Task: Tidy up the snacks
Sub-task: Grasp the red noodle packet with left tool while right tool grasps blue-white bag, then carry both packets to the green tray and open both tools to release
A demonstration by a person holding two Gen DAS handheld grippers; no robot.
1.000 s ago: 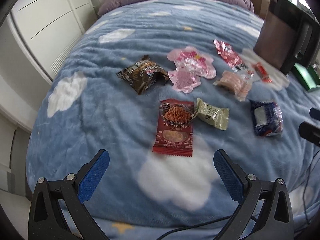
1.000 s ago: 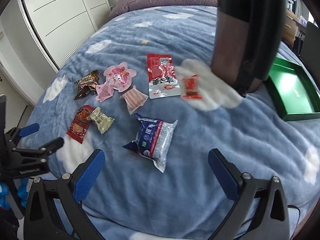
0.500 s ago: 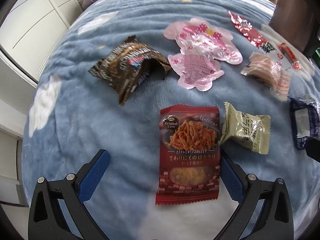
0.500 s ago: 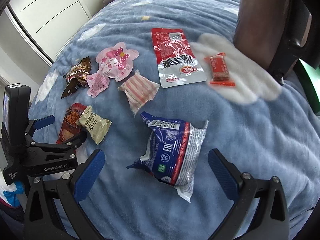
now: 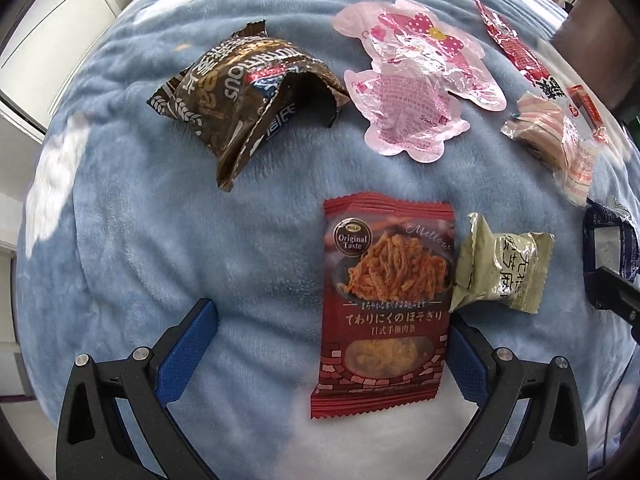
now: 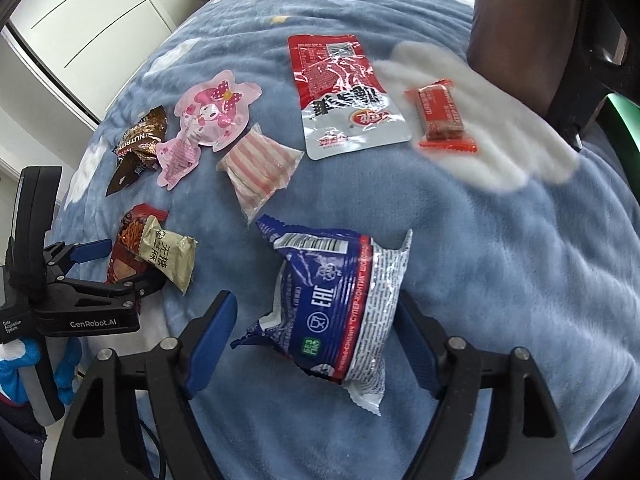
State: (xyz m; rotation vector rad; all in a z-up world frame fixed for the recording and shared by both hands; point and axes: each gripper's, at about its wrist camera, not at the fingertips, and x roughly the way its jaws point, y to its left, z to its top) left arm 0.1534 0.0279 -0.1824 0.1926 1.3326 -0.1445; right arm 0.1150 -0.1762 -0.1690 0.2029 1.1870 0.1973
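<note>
Red snack packet (image 5: 384,304) now sits between the lowered left tool's (image 5: 332,336) spread fingers.

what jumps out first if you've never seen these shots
The red shredded-meat packet lies flat on the blue cloud blanket between the open fingers of the left hand-held gripper. In the right view, a blue and silver snack bag sits between the open fingers of the right hand-held gripper. Behind them, a pink cartoon pouch lies among scattered wrappers.
</note>
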